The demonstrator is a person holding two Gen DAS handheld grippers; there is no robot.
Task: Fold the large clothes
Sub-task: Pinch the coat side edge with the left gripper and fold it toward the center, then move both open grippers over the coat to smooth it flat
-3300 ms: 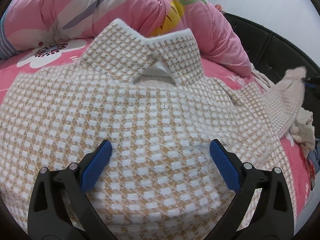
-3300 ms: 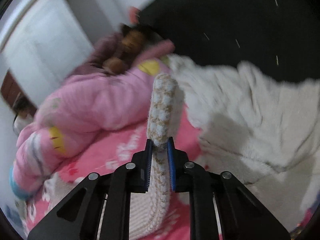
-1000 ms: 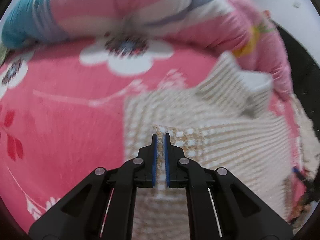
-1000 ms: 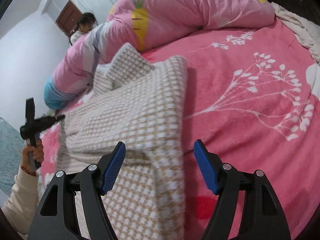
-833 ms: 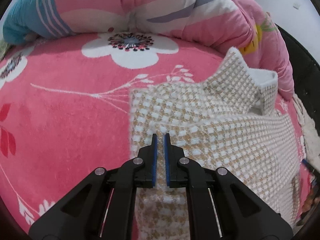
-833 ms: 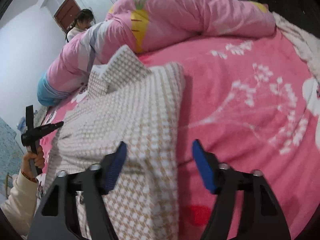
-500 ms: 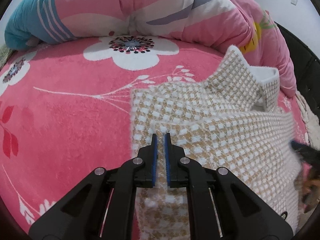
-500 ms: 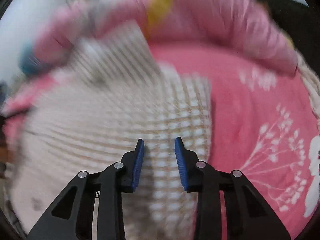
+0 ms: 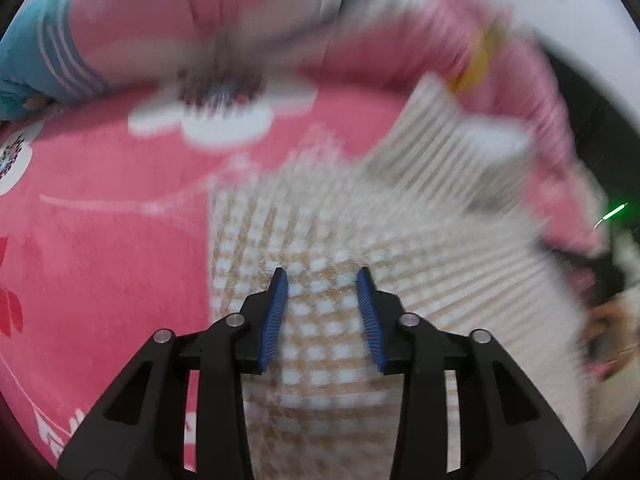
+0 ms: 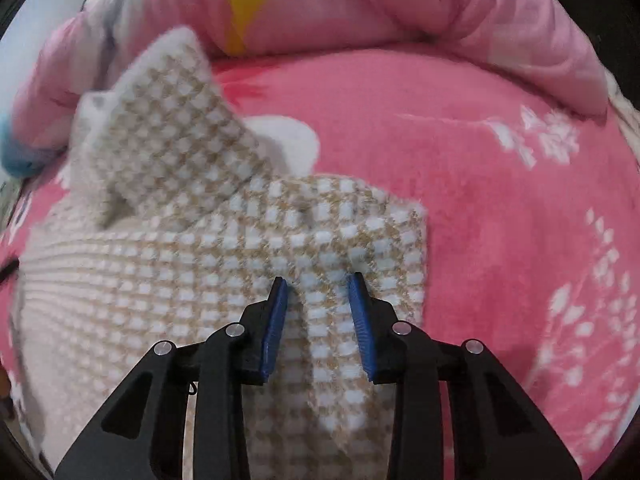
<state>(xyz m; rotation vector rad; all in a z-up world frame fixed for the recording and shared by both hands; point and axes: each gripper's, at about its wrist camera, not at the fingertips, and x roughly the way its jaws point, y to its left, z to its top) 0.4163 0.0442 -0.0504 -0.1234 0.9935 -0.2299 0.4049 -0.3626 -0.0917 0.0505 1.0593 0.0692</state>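
Observation:
A tan and white checked coat lies on the pink floral bedspread, sleeves folded in over its body. My left gripper is open, its blue pads over the coat's left folded edge; this view is motion-blurred. My right gripper is open, its pads straddling a raised ridge of the coat near the right shoulder corner. The collar stands up at the far end.
A rolled pink quilt lies along the far side of the bed and also shows in the left wrist view. The pink bedspread stretches to the right of the coat. A dark bed frame edges the right.
My left gripper was shut on the coat's folded edge and has opened, letting it go. My right gripper swung over the coat's right shoulder and its jaws have widened a little.

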